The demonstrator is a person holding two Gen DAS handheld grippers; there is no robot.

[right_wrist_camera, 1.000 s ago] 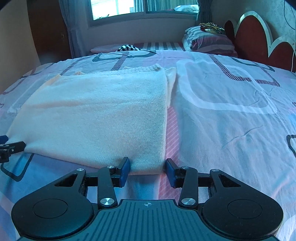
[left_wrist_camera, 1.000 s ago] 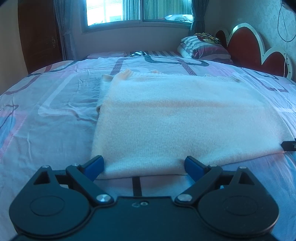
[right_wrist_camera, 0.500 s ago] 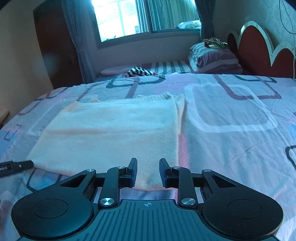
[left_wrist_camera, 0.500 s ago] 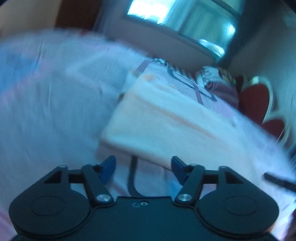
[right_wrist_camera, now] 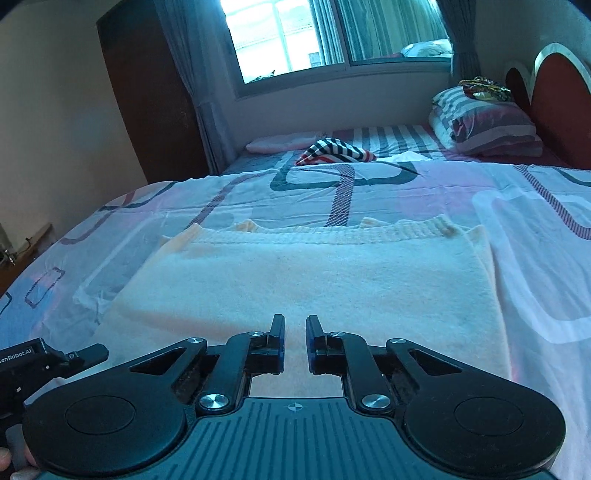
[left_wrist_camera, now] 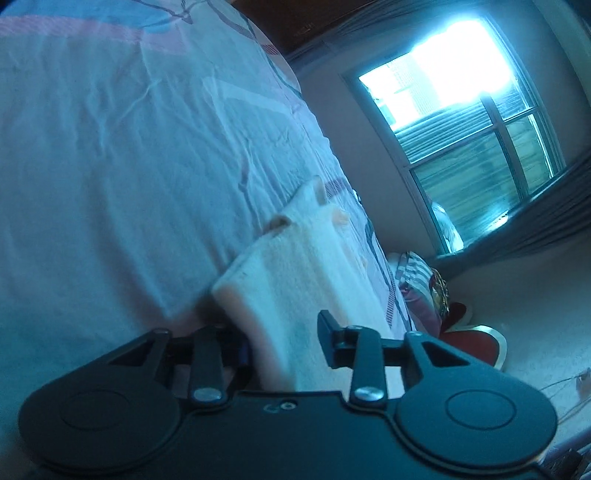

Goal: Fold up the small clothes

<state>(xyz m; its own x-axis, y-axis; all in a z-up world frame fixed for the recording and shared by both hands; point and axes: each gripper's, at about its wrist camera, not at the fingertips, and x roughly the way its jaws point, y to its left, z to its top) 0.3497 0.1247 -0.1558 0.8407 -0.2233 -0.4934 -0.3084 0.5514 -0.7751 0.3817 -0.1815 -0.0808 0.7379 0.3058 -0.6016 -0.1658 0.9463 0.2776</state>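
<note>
A cream knit sweater [right_wrist_camera: 314,280] lies folded flat on the patterned bed sheet [right_wrist_camera: 535,229], its ribbed hem at the far side. My right gripper [right_wrist_camera: 295,336] hovers over the sweater's near edge, jaws nearly closed with a narrow gap and nothing between them. In the left wrist view the camera is rolled sideways. My left gripper [left_wrist_camera: 284,339] straddles the sweater's near left corner [left_wrist_camera: 291,295], one finger under the cloth and one above, jaws still apart. The left gripper also shows at the left edge of the right wrist view [right_wrist_camera: 48,358].
Striped pillows [right_wrist_camera: 484,122] and a red headboard [right_wrist_camera: 554,99] stand at the far right. A striped garment [right_wrist_camera: 332,151] lies at the far side of the bed. A window [right_wrist_camera: 332,33] and a dark wardrobe [right_wrist_camera: 147,96] are behind.
My left gripper has rolled onto its side and slid onto the sweater's corner, narrowing its jaws. My right gripper has narrowed its jaws and risen, moving left over the sweater's near edge.
</note>
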